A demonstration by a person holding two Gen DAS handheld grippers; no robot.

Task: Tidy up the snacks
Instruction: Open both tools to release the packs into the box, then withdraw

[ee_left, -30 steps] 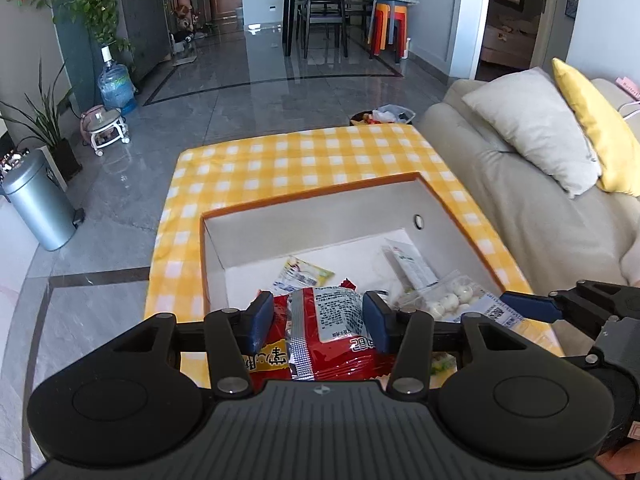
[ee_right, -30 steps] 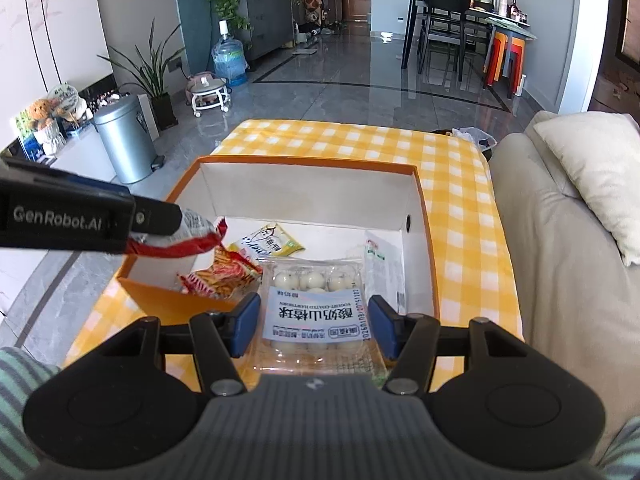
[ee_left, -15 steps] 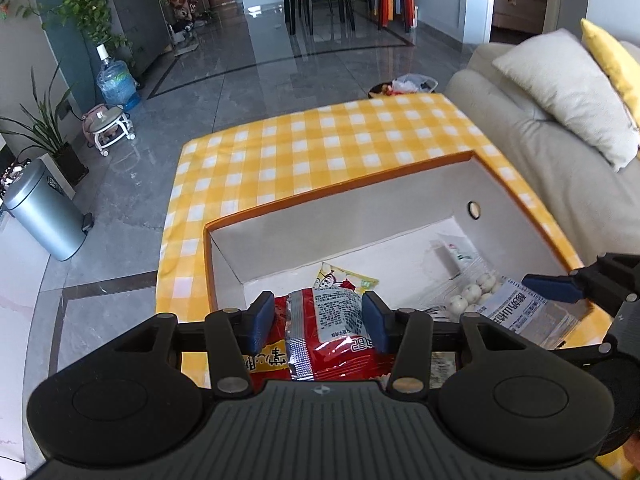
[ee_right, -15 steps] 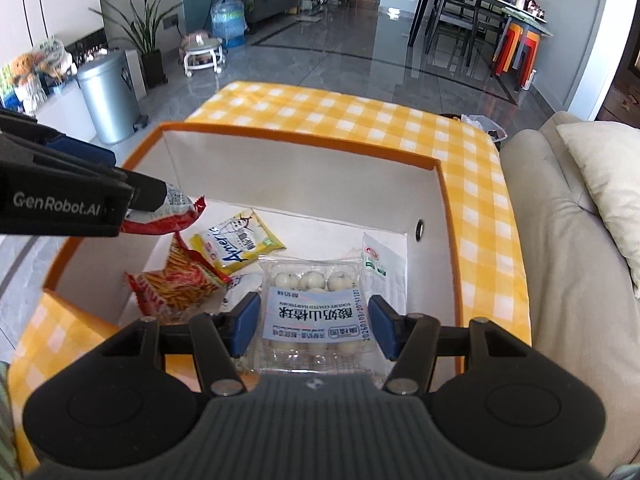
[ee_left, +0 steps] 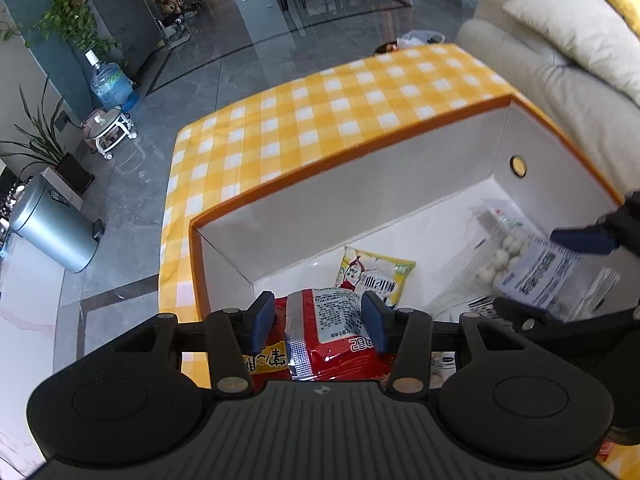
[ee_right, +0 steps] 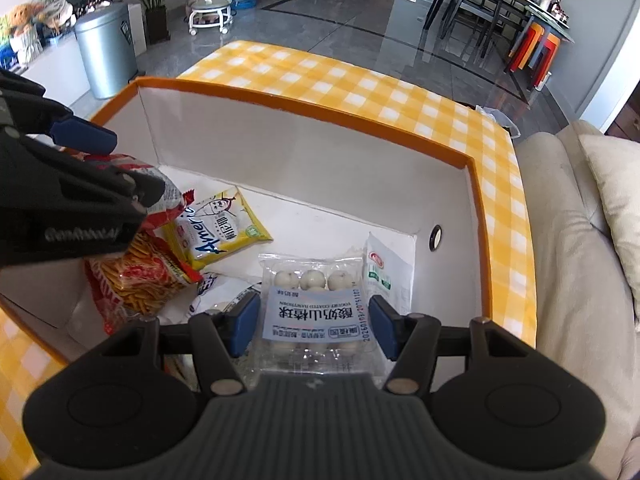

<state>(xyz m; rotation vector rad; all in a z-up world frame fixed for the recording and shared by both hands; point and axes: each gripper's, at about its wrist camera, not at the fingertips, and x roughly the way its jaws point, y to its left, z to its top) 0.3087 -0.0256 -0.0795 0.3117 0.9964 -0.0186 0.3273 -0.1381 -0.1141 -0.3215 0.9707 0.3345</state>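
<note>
Left hand-held gripper (ee_left: 318, 322) clamps red snack bag (ee_left: 332, 332) (over box (ee_left: 360, 196)).

We count one box (ee_right: 304, 100), two red snack bags (ee_left: 332, 332) (ee_right: 140, 280), one yellow packet (ee_right: 224, 228), one clear pack of white balls (ee_right: 316, 304), one white sachet (ee_right: 384, 268).

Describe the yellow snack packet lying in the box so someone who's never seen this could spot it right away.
Find the orange-rimmed white box on the yellow checked tablecloth. The yellow snack packet lies flat on its floor toward the far wall. Alone among its neighbours it is yellow, with a cartoon face and blue lettering.
</note>
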